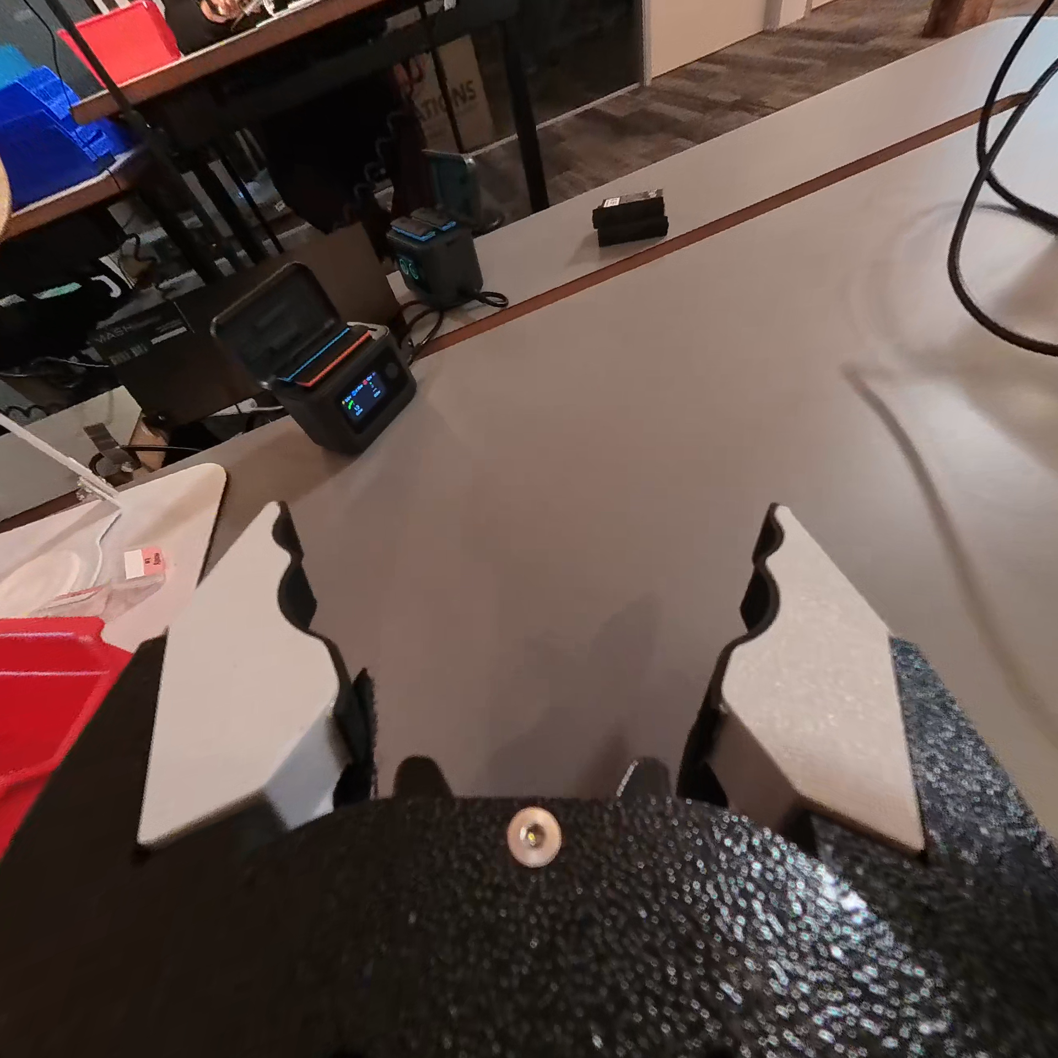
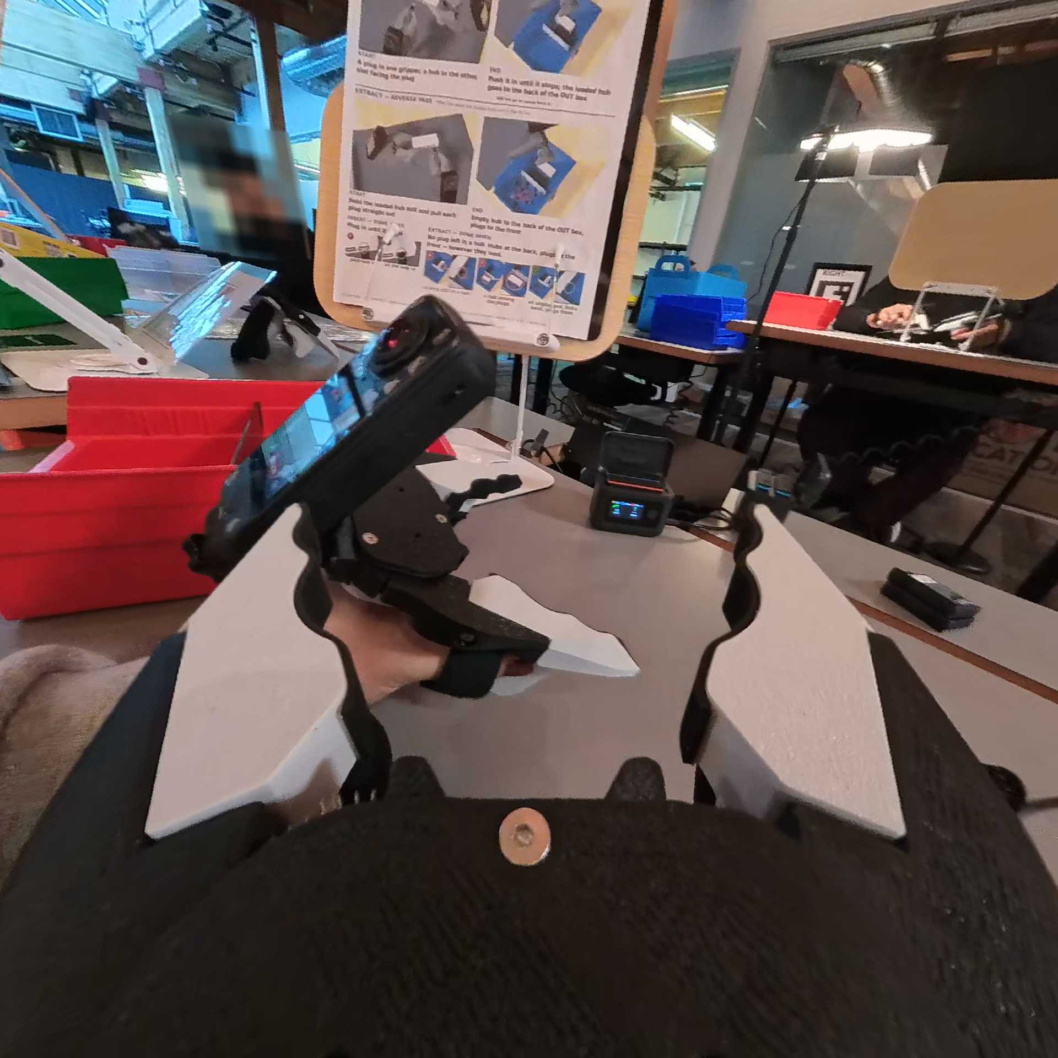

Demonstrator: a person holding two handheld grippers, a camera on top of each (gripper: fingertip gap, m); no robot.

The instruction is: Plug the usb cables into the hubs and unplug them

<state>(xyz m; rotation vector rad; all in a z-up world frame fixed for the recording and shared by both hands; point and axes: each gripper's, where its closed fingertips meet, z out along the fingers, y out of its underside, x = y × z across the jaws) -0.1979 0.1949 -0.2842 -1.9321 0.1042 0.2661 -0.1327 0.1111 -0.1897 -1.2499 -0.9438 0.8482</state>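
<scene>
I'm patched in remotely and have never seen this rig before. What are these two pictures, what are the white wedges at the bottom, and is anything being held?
Each picture comes from a camera riding on a hand-held claw, looking forward along its two white fingers; those are the wedges.

The left wrist view shows the left claw open and empty over a grey table.

The right wrist view shows the right claw, also open and empty. Beyond it a person's hand holds the left claw, with its black camera on top.

On the table: a dark charger box with a lit screen, a red bin, a black cable and an instruction sheet on a stand. No USB hub or plug shows.
</scene>
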